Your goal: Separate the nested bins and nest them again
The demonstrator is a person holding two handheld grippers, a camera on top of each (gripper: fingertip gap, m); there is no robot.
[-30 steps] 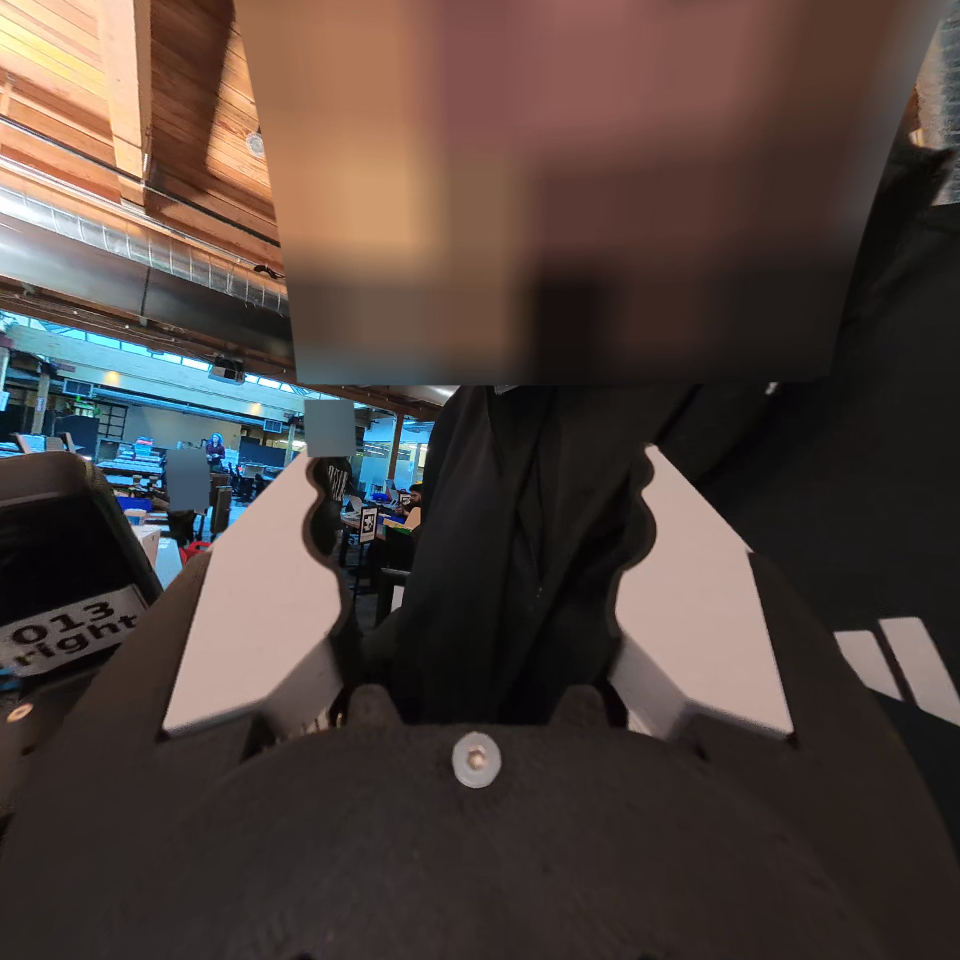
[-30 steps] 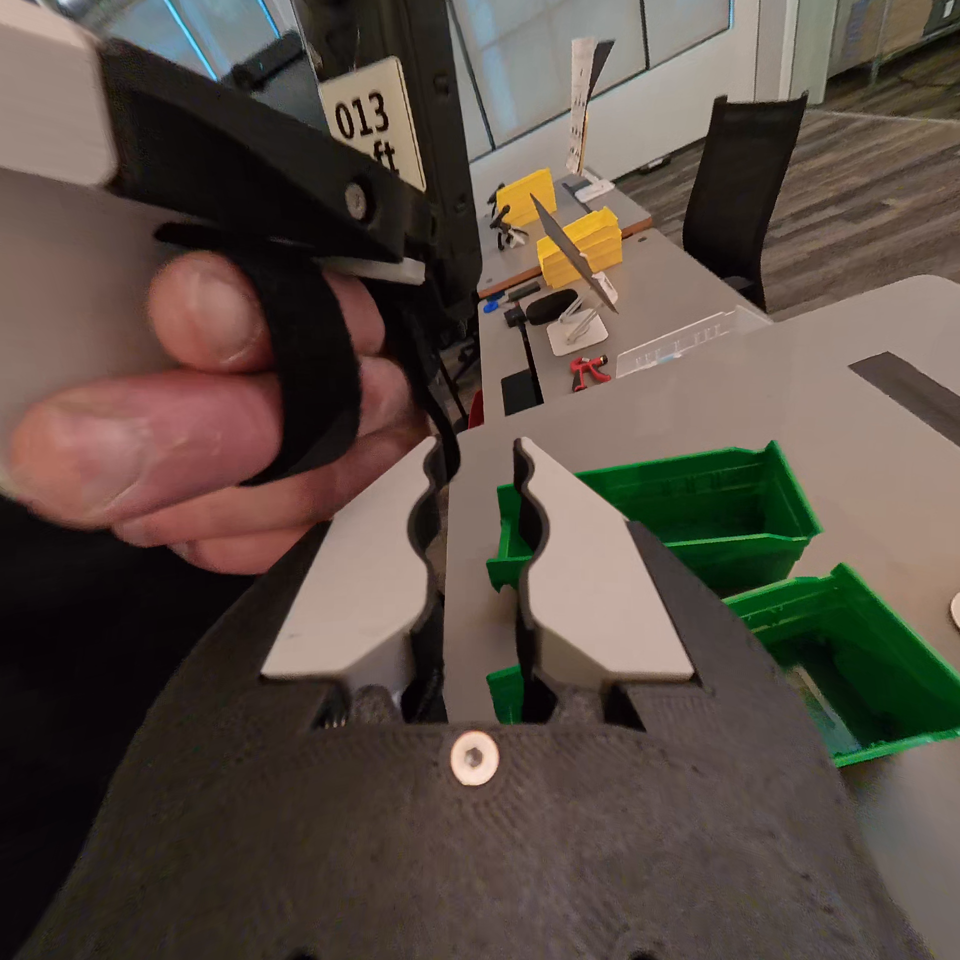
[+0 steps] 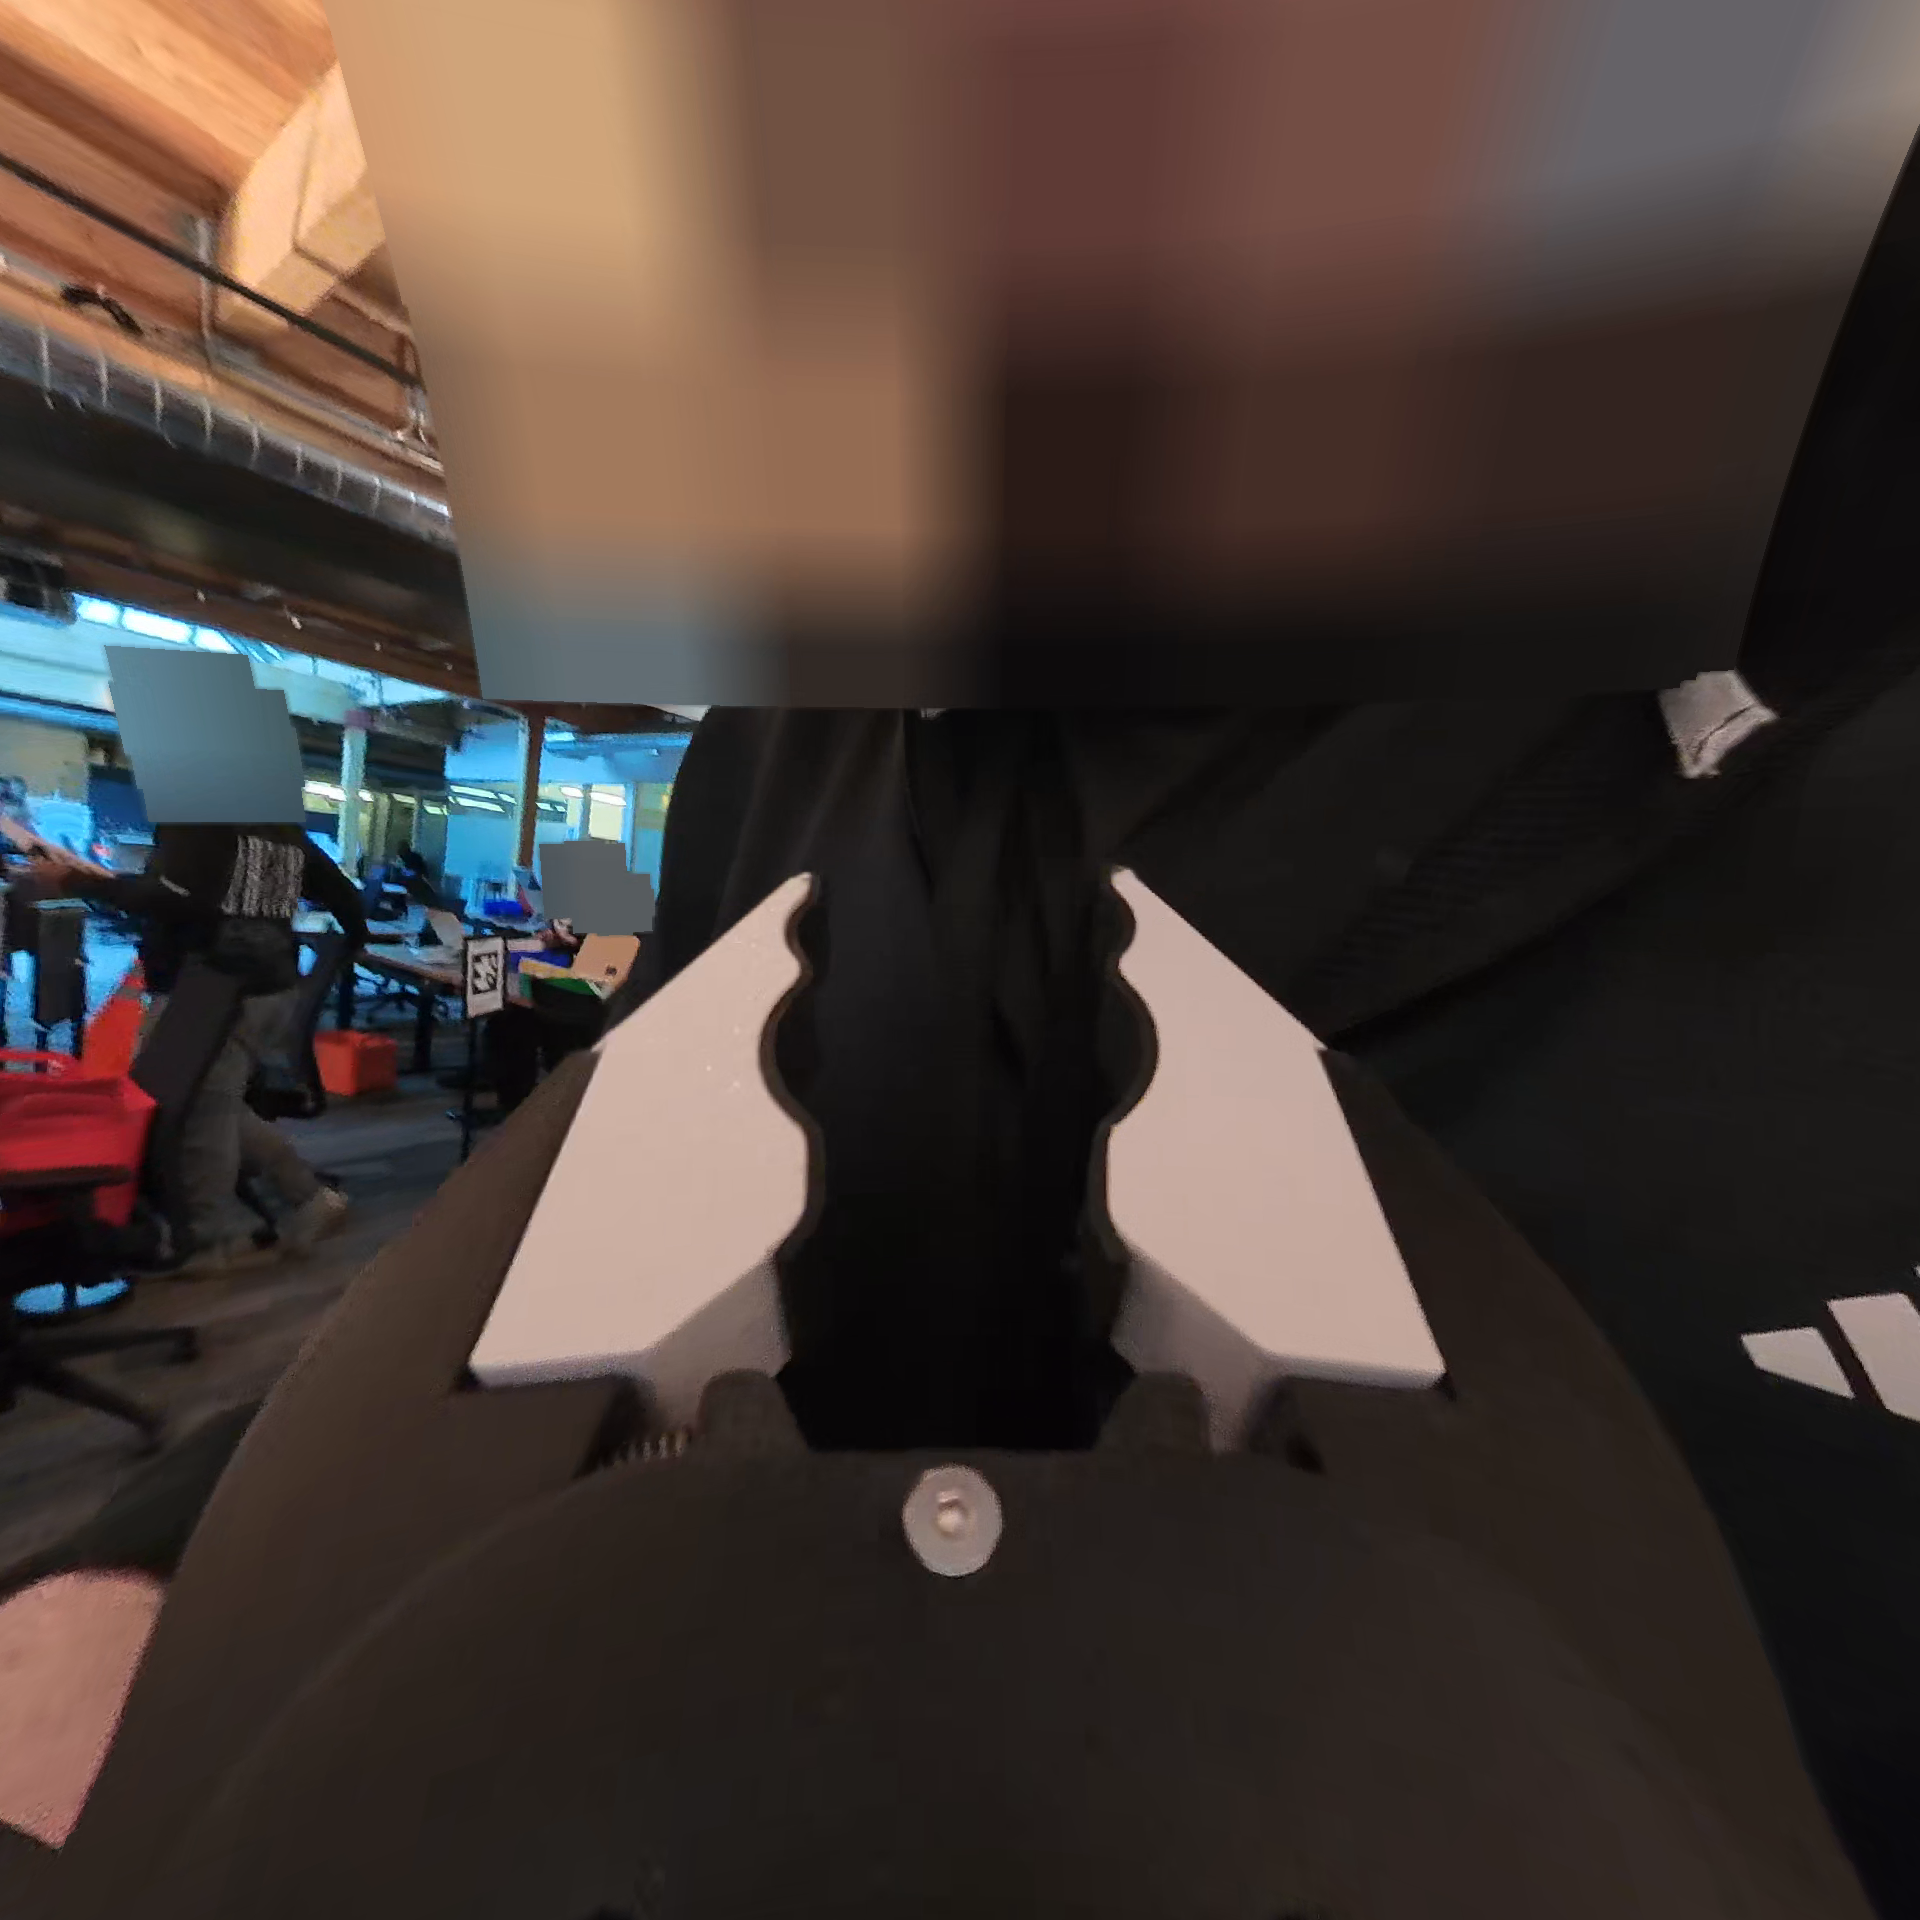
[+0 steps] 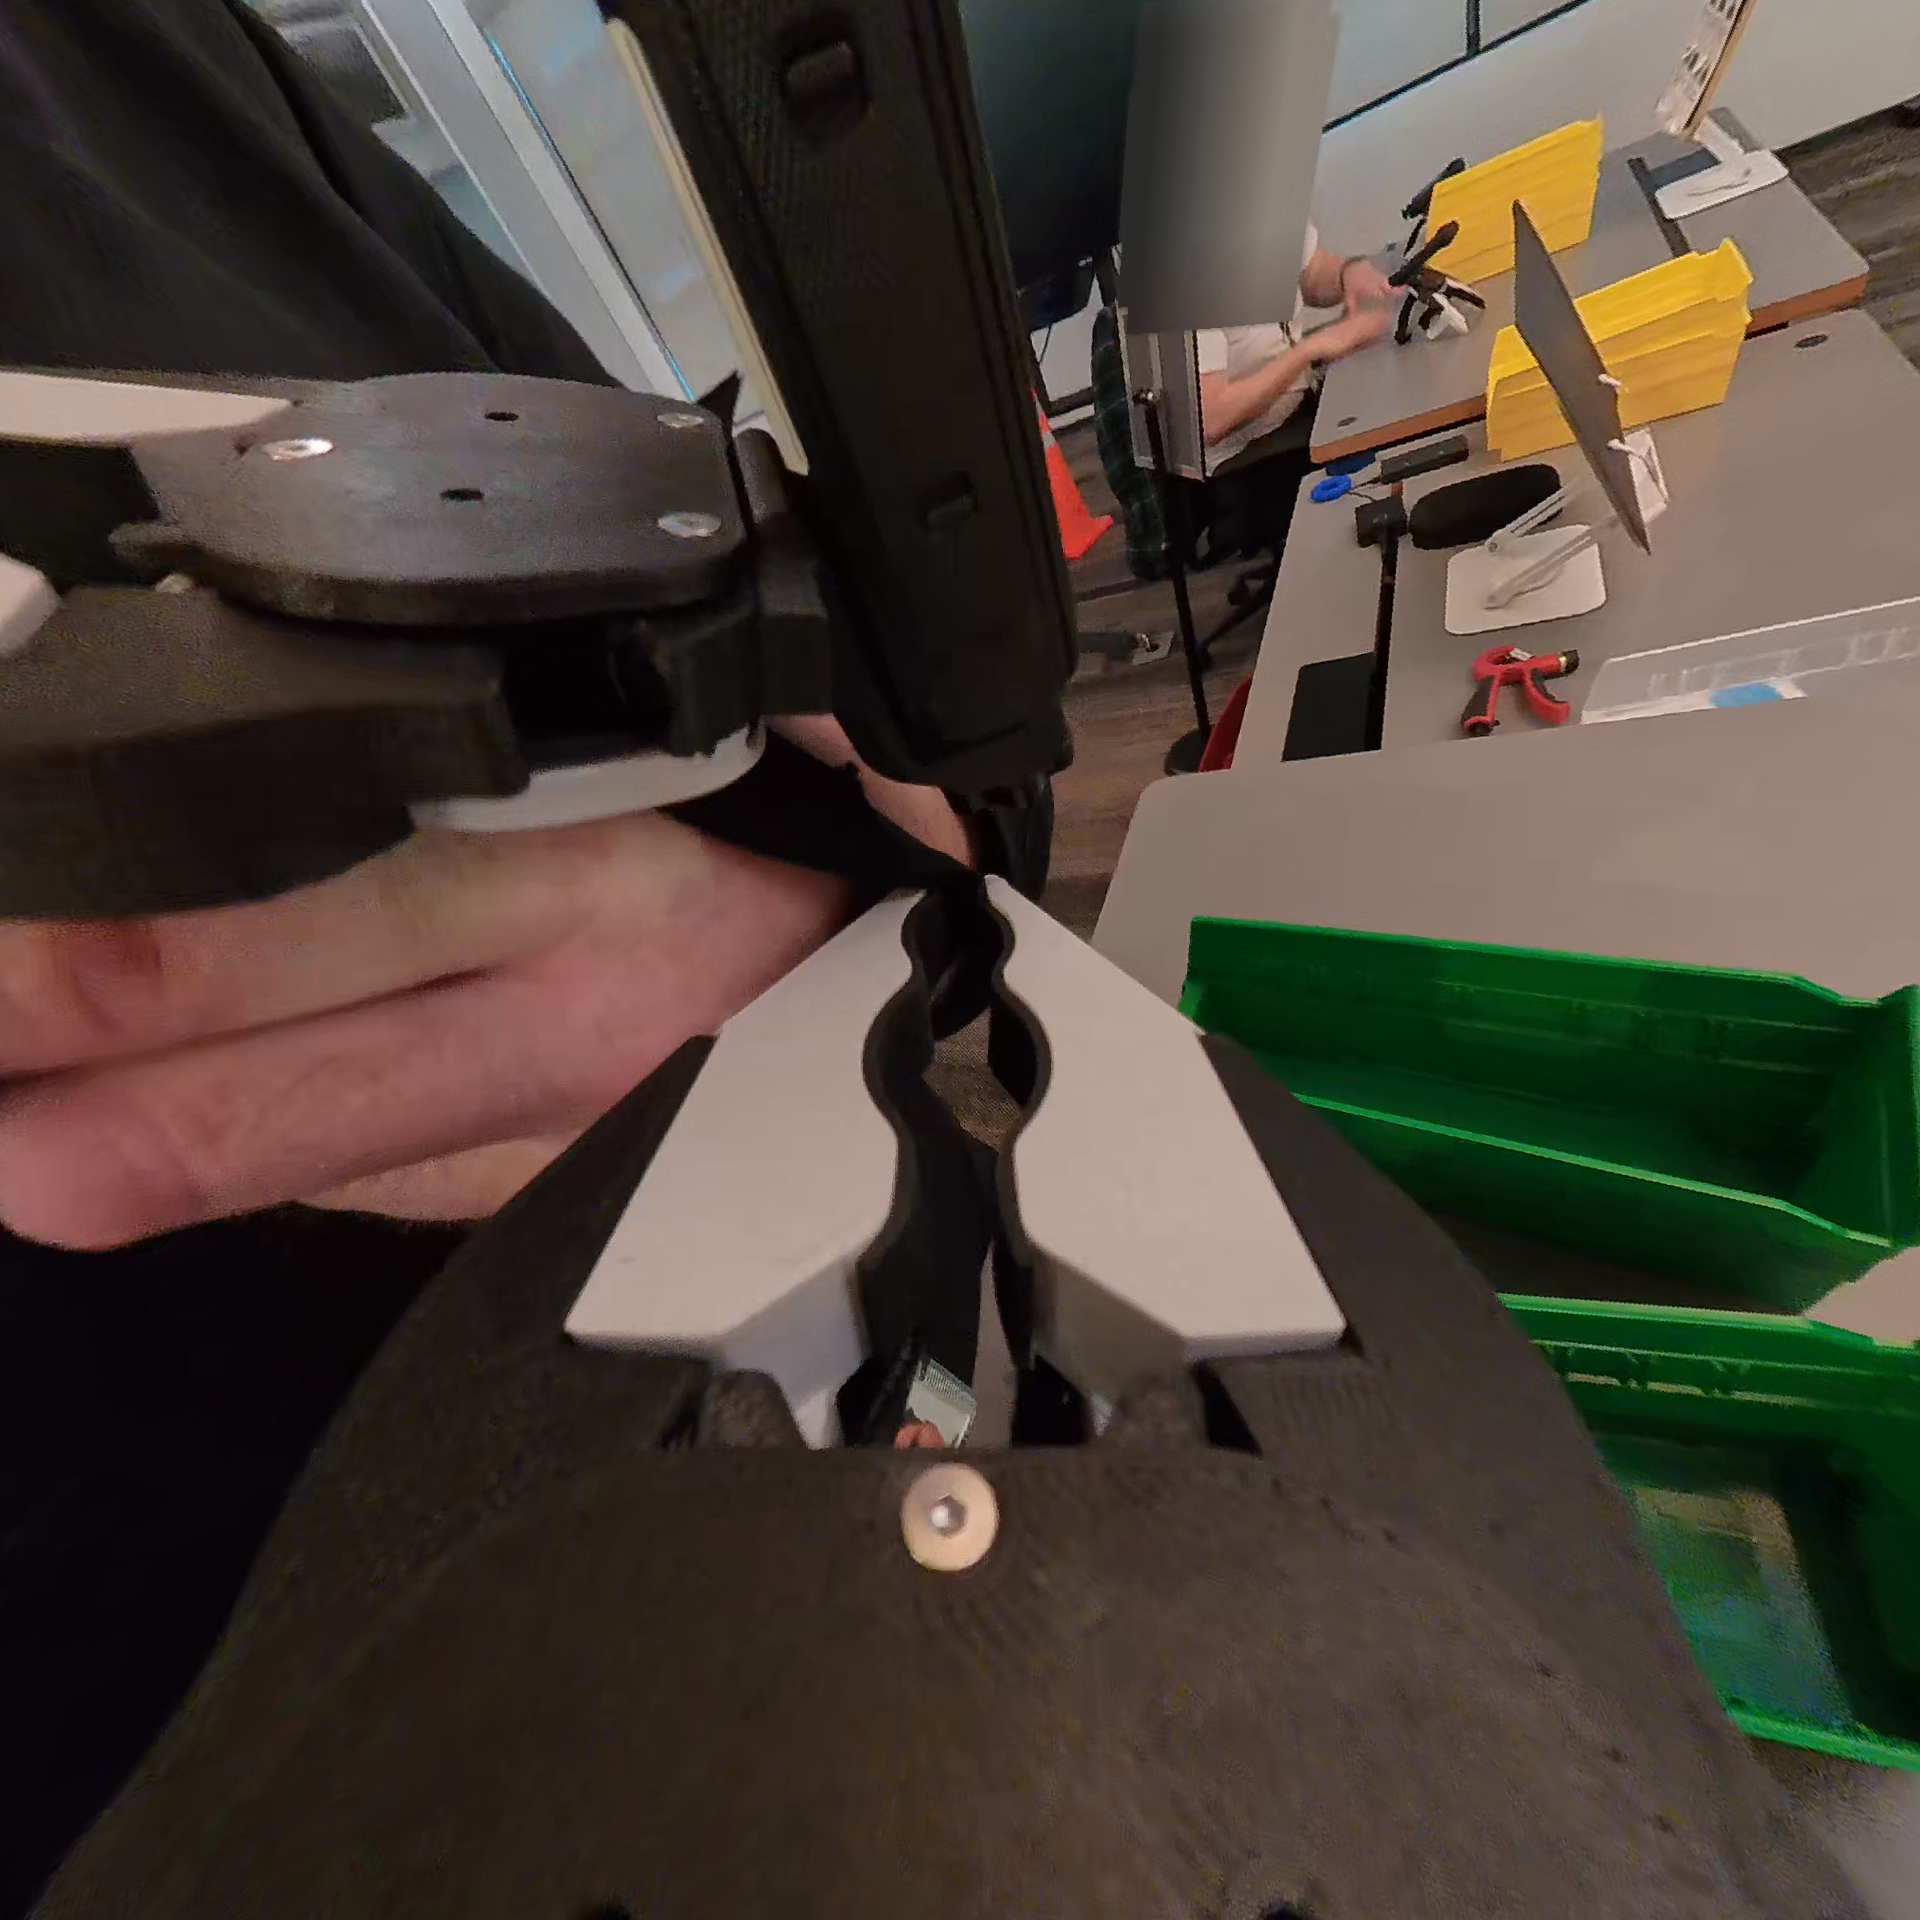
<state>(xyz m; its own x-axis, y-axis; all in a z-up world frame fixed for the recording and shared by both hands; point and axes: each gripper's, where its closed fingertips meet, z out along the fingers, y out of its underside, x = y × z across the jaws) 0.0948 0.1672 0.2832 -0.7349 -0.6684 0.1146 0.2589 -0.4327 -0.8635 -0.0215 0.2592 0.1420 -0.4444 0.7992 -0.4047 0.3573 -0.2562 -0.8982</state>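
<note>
Though apart, 2 green bins on table

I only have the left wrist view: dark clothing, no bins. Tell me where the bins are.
Observer: Two green ones, the far bin and the near bin, sit on a grey table, to the right of the right tongs.
Operator: Say whether they are nested.
Observer: They are not. They lie side by side, with a strip of table showing between them.
Operator: Report the right tongs.
Observer: Nearly closed, with no bin between them.
</note>
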